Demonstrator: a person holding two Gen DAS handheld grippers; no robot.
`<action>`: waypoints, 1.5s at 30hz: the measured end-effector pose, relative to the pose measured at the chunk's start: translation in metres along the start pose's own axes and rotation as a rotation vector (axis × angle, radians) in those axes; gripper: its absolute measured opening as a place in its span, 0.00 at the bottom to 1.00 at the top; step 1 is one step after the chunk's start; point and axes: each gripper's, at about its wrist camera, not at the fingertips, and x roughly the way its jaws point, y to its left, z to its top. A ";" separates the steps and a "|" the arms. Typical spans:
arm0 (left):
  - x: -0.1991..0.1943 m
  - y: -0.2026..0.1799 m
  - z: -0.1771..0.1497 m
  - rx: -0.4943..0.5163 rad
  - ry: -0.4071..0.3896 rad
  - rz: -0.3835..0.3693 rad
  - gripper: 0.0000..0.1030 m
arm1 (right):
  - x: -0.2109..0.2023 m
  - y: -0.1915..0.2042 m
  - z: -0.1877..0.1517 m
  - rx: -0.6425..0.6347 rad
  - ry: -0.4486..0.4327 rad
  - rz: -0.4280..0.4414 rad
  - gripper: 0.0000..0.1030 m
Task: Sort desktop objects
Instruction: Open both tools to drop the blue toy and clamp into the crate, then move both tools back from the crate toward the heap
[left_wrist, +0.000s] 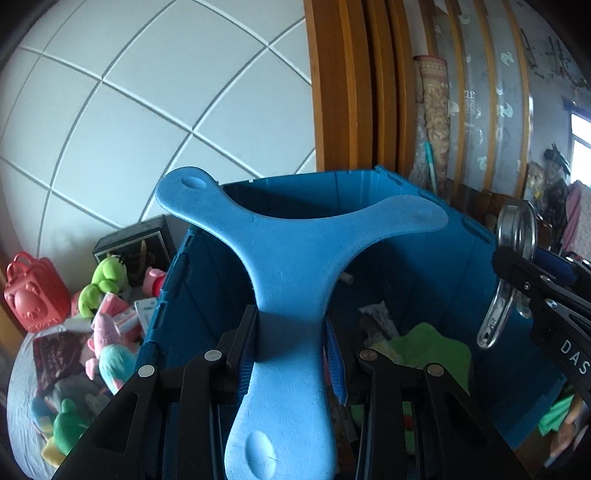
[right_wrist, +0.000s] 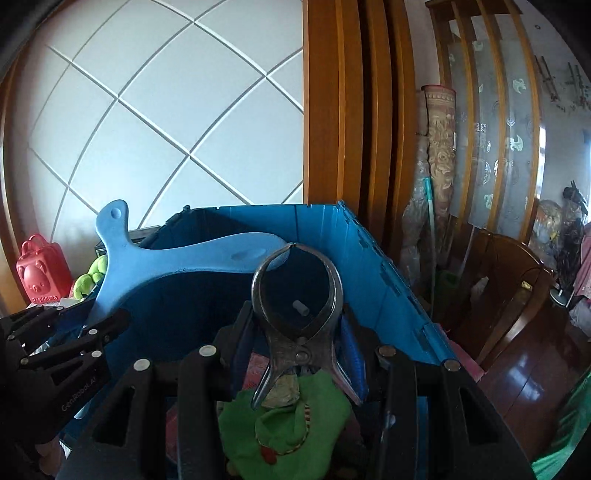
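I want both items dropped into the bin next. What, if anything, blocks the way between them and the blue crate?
Nothing visible does. The left claw holds the blue foam boomerang and the right claw holds the metal pincers, both right at the open blue crate, which already holds a green cloth.

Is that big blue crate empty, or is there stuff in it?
Not empty. The blue crate holds a green plush toy and other small items at the bottom.
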 end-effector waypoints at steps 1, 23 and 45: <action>0.000 0.001 0.002 -0.006 0.003 -0.003 0.32 | 0.004 -0.002 0.000 0.001 0.006 0.003 0.42; 0.000 0.009 0.001 -0.050 -0.007 0.017 0.80 | 0.045 -0.006 0.003 0.044 0.110 0.017 0.43; -0.001 0.011 0.002 -0.069 -0.015 0.030 0.81 | 0.041 -0.006 0.003 0.057 0.102 -0.002 0.90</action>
